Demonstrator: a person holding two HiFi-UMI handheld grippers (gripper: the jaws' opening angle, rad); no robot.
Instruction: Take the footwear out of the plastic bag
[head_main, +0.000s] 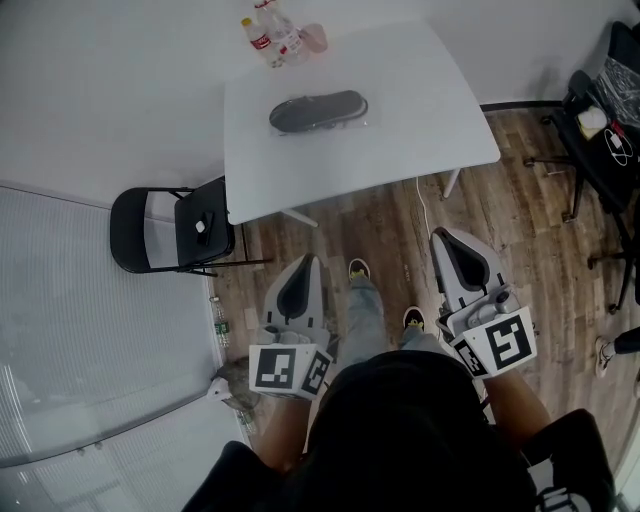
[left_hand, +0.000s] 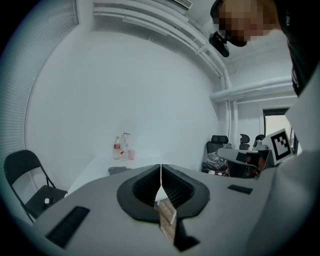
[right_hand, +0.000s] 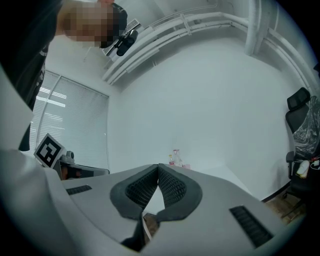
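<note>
Task not yet started. The dark grey low shoe sealed in a clear plastic bag (head_main: 318, 111) lies flat on the white rectangular desk (head_main: 440, 130), toward its far edge and roughly midway between the 2 far corners. I cannot tell which end of the bag is the open one.

Left gripper (head_main: 303, 268): jaws pressed together, nothing between them. Right gripper (head_main: 447, 240): the same, closed and empty. Both are held over the brown wooden floor (head_main: 520, 210), short of the desk's near edge and well apart from the bag.

Risks from here, as judgement:
- With the jaws closed on arrival, the tips would only nudge the bag across the smooth desk top. Both need to spread before contact.
- The film looks thin and slack. A pinch that catches shoe and film together would lift the whole package and nothing would come out. 1 gripper should take film alone while the other takes the shoe.
- A cluster of clear plastic bottles (head_main: 268, 35) and a pink cup (head_main: 314, 38) stand at the far left corner, near the bag. A tug or push in that direction could topple them.
- Pulling toward the near edge without pinning the bag could drag it off the desk
</note>
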